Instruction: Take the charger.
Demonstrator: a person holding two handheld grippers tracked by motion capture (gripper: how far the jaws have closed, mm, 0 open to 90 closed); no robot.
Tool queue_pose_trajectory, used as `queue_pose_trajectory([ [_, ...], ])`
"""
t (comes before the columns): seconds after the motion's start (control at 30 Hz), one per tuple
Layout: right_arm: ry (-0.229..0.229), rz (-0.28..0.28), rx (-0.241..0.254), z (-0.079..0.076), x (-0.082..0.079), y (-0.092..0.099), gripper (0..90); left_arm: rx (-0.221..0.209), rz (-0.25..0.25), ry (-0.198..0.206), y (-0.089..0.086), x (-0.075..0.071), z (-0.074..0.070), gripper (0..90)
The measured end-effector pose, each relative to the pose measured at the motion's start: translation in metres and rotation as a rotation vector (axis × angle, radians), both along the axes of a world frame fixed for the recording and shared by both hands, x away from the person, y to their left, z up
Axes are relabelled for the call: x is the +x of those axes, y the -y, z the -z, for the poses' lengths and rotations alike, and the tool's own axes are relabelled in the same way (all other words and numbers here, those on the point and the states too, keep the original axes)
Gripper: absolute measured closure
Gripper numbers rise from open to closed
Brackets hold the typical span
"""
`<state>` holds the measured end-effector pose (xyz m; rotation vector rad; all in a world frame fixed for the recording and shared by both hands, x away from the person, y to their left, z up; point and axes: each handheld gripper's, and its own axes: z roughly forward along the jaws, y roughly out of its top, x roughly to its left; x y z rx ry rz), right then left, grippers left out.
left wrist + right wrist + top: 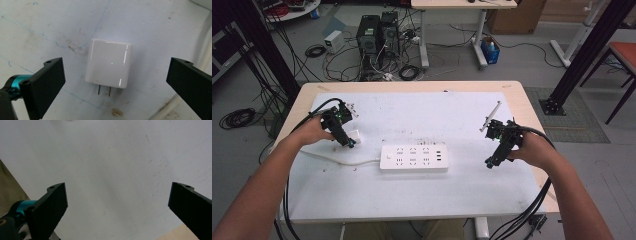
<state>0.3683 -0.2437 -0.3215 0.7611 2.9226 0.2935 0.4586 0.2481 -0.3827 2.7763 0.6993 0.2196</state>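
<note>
While hovering over the white charger [108, 63] lying flat on the mat, prongs toward the camera, left gripper [348, 142] spread wide. Could easily skid that glossy block sideways if clamped off-centre. Power strip [413, 158] mid-table, right gripper [488, 163] gaping, holding nothing.

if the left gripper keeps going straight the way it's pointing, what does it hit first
Most likely the white charger plug. The left gripper has its jaws open and points down at it, and the plug lies flat on the white table mat between them, prongs toward the camera. How far above it the gripper sits is unclear.
</note>
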Motion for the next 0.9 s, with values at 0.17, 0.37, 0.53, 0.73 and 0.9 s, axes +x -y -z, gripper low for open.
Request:
queue_pose_trajectory([
  [0.17, 0.003, 0.001, 0.002, -0.001, 0.000, 0.001, 1.5, 0.018, 0.017, -0.033, 0.001, 0.006, 0.013, 4.0],
  [0.37, 0.006, 0.019, 0.009, -0.002, 0.002, 0.005, 1.5, 0.029, 0.039, -0.046, 0.001, 0.010, 0.021, 13.3],
  [0.53, 0.001, 0.019, 0.007, -0.002, 0.002, 0.006, 1.5, 0.038, 0.023, -0.039, 0.001, 0.013, 0.023, 14.2],
  [0.73, 0.001, 0.023, 0.009, -0.001, 0.003, 0.006, 1.5, 0.032, 0.020, -0.041, -0.001, 0.013, 0.025, 20.6],
  [0.9, -0.002, 0.020, 0.009, -0.002, 0.003, 0.006, 1.5, 0.023, 0.018, -0.044, -0.003, 0.011, 0.027, 28.5],
])
